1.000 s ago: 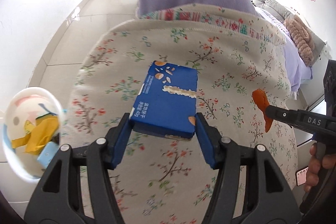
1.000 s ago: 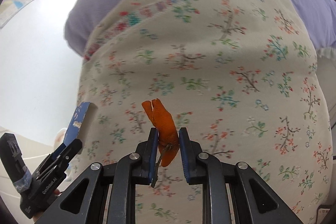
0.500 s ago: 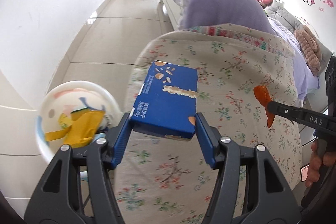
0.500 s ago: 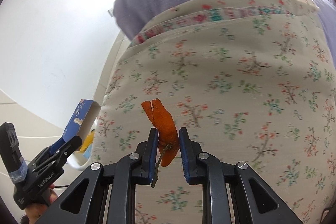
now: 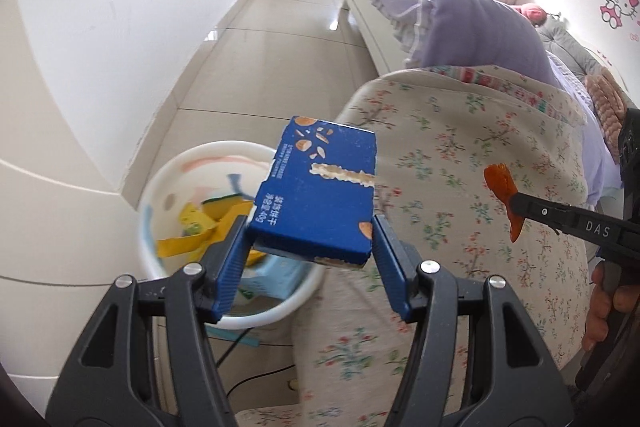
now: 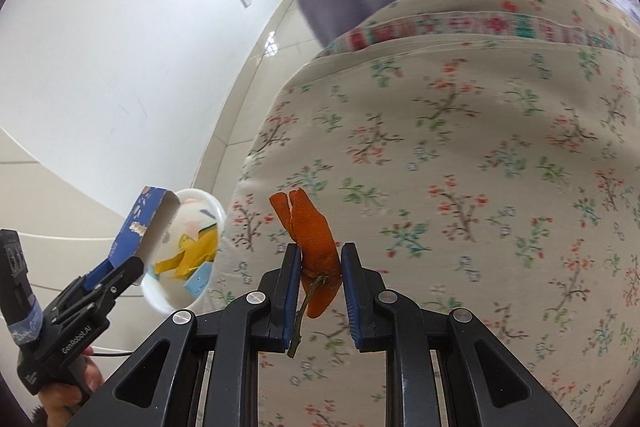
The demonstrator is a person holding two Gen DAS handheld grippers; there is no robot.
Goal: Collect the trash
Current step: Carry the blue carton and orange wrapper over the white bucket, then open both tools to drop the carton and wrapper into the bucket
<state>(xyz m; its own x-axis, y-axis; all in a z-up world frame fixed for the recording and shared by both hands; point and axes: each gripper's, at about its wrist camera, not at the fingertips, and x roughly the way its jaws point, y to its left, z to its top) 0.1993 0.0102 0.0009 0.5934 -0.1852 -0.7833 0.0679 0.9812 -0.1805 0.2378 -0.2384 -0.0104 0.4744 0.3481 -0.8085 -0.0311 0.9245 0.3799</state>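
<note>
My left gripper (image 5: 312,247) is shut on a blue snack box (image 5: 320,187) and holds it in the air at the bed's edge, partly over a white trash bin (image 5: 160,187) on the floor. The bin holds yellow and light-blue scraps. My right gripper (image 6: 318,259) is shut on an orange peel (image 6: 312,227) with a thin stem, above the floral blanket (image 6: 460,167). The right gripper and peel also show in the left wrist view (image 5: 500,183). The left gripper, box (image 6: 138,231) and bin (image 6: 196,227) show at lower left of the right wrist view.
The floral blanket (image 5: 460,155) covers the bed, with a purple pillow (image 5: 472,23) behind it. A white wall (image 5: 100,7) and tiled floor (image 5: 260,47) lie to the left. A cable (image 5: 256,379) runs on the floor below the bin.
Both grippers have swung left, off the bed toward the bin. The bin has come from the left edge to just beneath the blue box. Both still hold their items.
</note>
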